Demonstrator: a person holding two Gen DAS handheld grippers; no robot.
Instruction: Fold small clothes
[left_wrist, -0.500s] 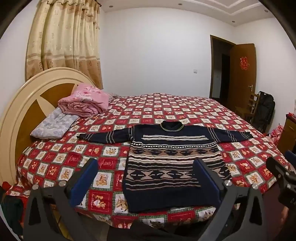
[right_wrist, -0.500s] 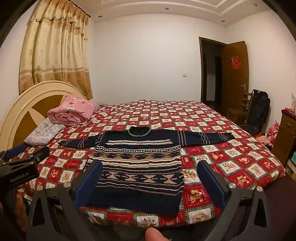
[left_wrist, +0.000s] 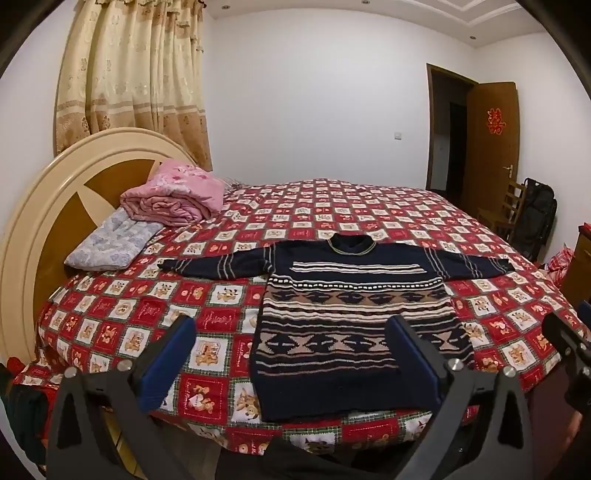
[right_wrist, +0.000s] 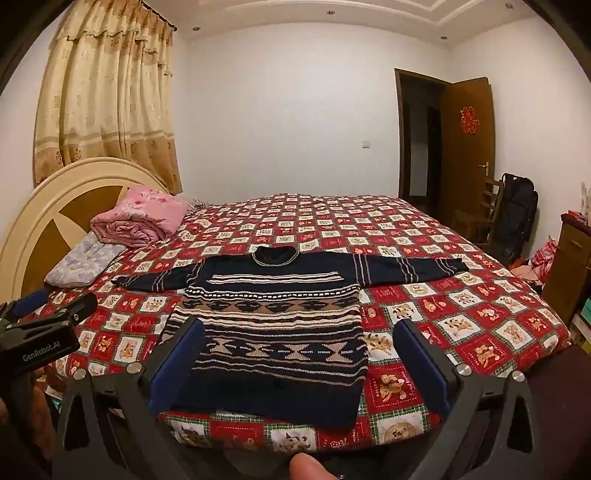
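Jaws: left gripper (left_wrist: 291, 354) and right gripper (right_wrist: 299, 358) both spread wide, nothing between the pads, held off the near edge of the bed (right_wrist: 480, 306).
Sweater (left_wrist: 354, 325): flat on the quilt, front up, hem nearest the grippers, collar away, sleeves stretched out to either side.
Long axis: body runs straight away from the jaws; sleeves run crosswise, left to right.
Which side: left gripper sits off the hem's left half, its right finger over the hem; right gripper sits off the hem's right half, its left finger over the hem.
Nearer: about level, neither clearly closer; each has its own sleeve well ahead and outward.
Likely next: each reaches forward to its own sleeve, then folds inward across the body.
Beyond: pink blanket (left_wrist: 173, 199) and pillow (left_wrist: 110, 243) by the headboard (left_wrist: 55, 206), well apart from the sweater.
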